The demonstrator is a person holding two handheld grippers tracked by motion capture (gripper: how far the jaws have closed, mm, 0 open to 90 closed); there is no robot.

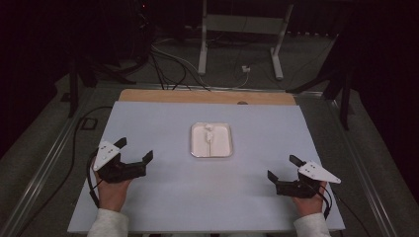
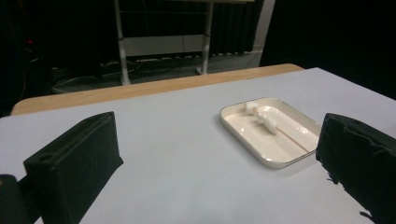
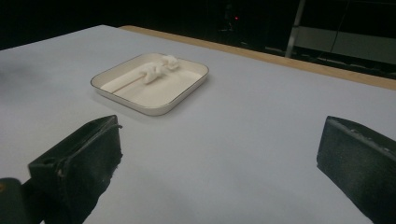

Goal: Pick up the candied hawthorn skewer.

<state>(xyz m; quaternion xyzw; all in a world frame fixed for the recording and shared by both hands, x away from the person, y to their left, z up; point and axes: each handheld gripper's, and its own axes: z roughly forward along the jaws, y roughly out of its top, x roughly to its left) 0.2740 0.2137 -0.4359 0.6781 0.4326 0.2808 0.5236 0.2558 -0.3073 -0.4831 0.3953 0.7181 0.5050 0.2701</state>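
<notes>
White, the small knotted object [image 1: 209,133] lies at the far end of the shallow tray [image 1: 194,148] mid-table. Both the left gripper [image 1: 134,149] and right gripper [image 1: 282,167] rest wide apart, empty. A good approach would likely come low over the rim, closing gently.

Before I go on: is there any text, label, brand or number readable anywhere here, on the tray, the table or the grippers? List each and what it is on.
None can be read.
White tray: no print or mark in any view.
White object in the tray: no lettering.
Blue-grey table: plain surface.
Left gripper and right gripper: their grey plates show small dark dots, no letters.
</notes>
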